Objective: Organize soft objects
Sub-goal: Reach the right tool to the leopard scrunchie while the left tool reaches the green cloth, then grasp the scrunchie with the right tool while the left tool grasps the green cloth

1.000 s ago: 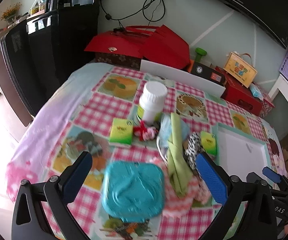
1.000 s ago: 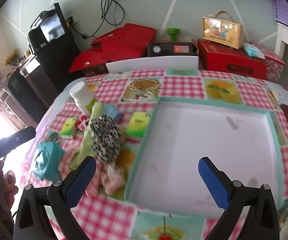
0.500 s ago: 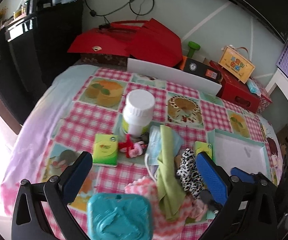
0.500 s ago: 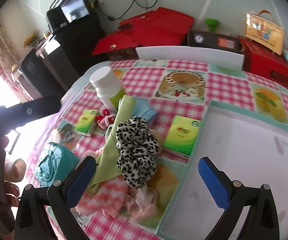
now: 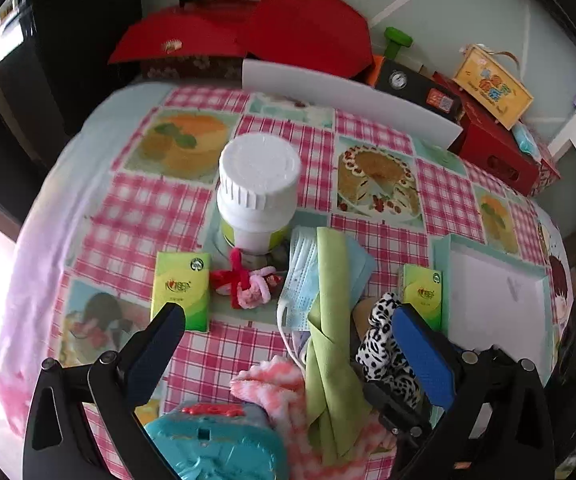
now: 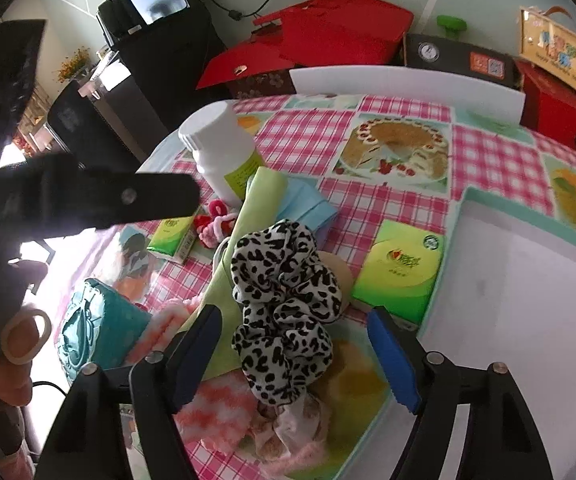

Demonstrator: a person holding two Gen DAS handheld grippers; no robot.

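A pile of soft things lies on the checked tablecloth: a leopard-print scrunchie (image 6: 284, 304), a green cloth (image 5: 327, 344), a blue face mask (image 5: 303, 276), a pink-white fluffy cloth (image 6: 216, 404) and a red-pink hair tie (image 5: 244, 284). My right gripper (image 6: 295, 356) is open, its fingers on either side of the leopard scrunchie (image 5: 383, 344), low over it. My left gripper (image 5: 291, 360) is open above the pile's near left side, holding nothing. A white tray with a mint rim (image 6: 487, 200) lies to the right.
A white pill bottle (image 5: 258, 196) stands behind the pile. Two green tissue packs (image 5: 182, 290) (image 6: 401, 272) lie flat, one against the tray. A teal box (image 5: 212, 448) sits at the near edge. Red boxes (image 5: 256, 36) and a white board (image 5: 347, 100) line the back.
My right gripper has moved left from over the tray to straddle the leopard scrunchie. My left gripper has moved forward over the teal box toward the pile. Both stayed open.
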